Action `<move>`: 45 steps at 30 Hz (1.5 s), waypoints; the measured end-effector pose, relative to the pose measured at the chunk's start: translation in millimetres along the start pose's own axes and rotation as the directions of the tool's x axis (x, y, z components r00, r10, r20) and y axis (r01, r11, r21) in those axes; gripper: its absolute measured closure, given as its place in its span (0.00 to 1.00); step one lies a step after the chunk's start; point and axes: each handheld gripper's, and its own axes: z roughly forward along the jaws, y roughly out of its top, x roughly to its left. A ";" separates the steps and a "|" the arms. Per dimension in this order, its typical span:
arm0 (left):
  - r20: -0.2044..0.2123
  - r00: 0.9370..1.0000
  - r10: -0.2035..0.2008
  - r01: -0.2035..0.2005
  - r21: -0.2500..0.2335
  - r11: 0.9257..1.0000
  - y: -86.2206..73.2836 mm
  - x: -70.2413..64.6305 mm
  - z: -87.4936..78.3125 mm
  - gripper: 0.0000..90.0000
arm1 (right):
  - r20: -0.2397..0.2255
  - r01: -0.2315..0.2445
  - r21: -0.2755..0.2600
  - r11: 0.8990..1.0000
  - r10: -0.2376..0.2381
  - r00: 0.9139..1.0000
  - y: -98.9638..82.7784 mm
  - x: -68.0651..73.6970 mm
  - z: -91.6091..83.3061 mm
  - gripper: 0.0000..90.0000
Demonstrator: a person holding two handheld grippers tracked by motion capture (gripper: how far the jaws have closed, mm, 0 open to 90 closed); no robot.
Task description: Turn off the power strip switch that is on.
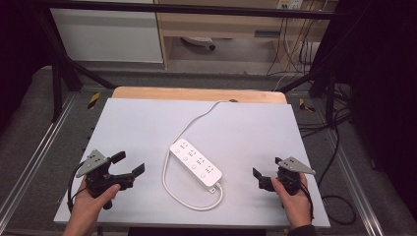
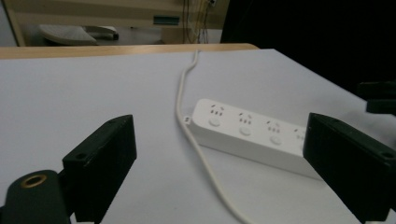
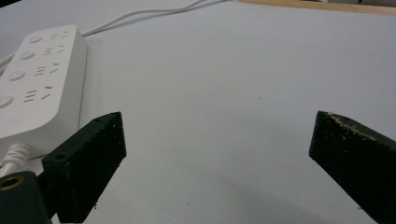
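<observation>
A white power strip [image 1: 195, 162] lies at an angle in the middle of the white table top [image 1: 137, 128]. Its white cable [image 1: 189, 198] loops round the near end and runs off the far edge. My left gripper [image 1: 128, 164] rests at the near left, open and empty, pointing toward the strip. In the left gripper view the strip [image 2: 247, 135] lies just ahead, between the spread jaws of my left gripper [image 2: 219, 128]. My right gripper [image 1: 267, 168] sits at the near right, open and empty. In the right gripper view, the strip [image 3: 37, 79] is left of my right gripper [image 3: 219, 126].
A wooden edge [image 1: 196, 93] borders the far side of the table. Black frame posts [image 1: 56, 83] stand at both far corners. Loose cables [image 1: 339, 147] trail over the floor on the right. A white cabinet [image 1: 108, 34] stands behind.
</observation>
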 end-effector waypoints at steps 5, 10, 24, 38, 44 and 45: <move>0.021 1.000 -0.008 0.008 0.002 1.000 5.4 -7.6 4.2 0.10 | -0.012 -0.006 0.007 1.000 0.006 1.000 -1.2 2.4 0.6 0.05; -0.003 1.000 0.010 -0.010 -0.009 1.000 14.0 -11.2 8.6 0.10 | -0.015 0.001 0.018 1.000 -0.001 1.000 -1.6 3.3 1.0 0.05; 0.037 0.998 0.050 -0.051 0.009 0.999 17.8 -28.1 29.1 0.10 | -0.018 0.025 0.036 0.999 -0.024 1.000 -1.6 4.7 3.8 0.05; 0.036 0.994 0.099 -0.100 0.024 0.995 22.3 -38.2 57.1 0.10 | -0.031 0.037 0.049 0.998 -0.035 0.999 -2.4 7.3 5.7 0.04; 0.041 0.995 0.096 -0.096 0.020 0.995 25.1 -40.3 67.4 0.09 | -0.031 0.043 0.054 0.998 -0.041 0.999 -2.7 6.9 6.6 0.04; 0.040 0.995 0.090 -0.091 0.021 0.996 25.8 -40.9 69.2 0.10 | -0.030 0.040 0.054 0.998 -0.039 0.999 -2.9 6.5 6.9 0.04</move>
